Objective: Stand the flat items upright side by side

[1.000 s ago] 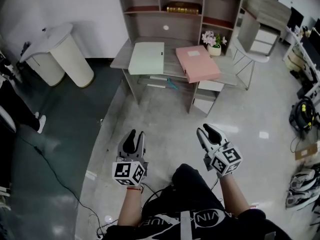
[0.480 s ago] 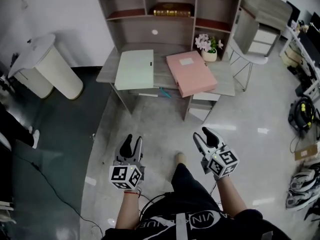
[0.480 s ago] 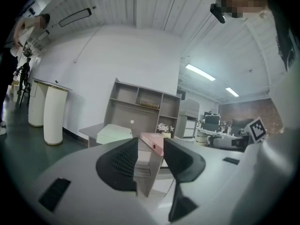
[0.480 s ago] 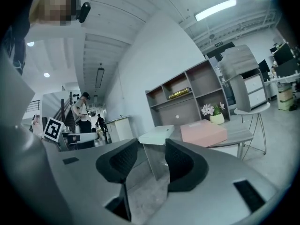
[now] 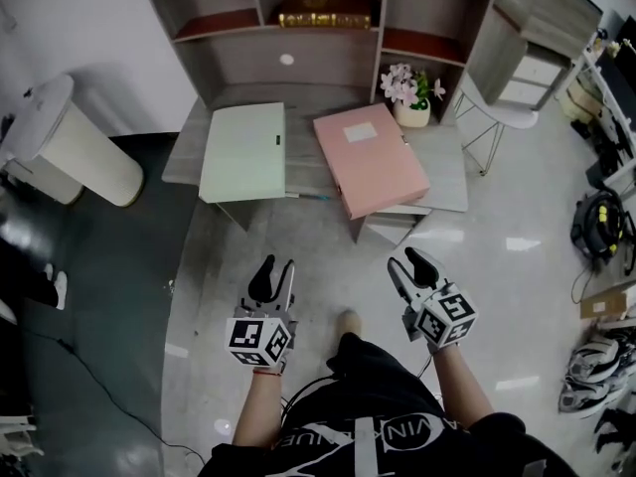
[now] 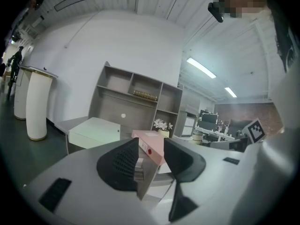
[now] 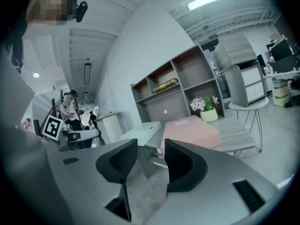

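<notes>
Only the left gripper view shows the red-dotted spine of the pink box (image 6: 152, 139). It lies flat on the bench (image 5: 449, 172), right of the green box (image 5: 243, 152), both lengthwise toward the shelf (image 5: 328, 53). The left gripper (image 5: 275, 266) and right gripper (image 5: 403, 258) gape empty.

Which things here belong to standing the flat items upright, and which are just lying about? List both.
For the job: green box file, pink box file, desk, left claw, right claw, both open.
Lying about: flower pot, brown book, white stand, round side table.
</notes>
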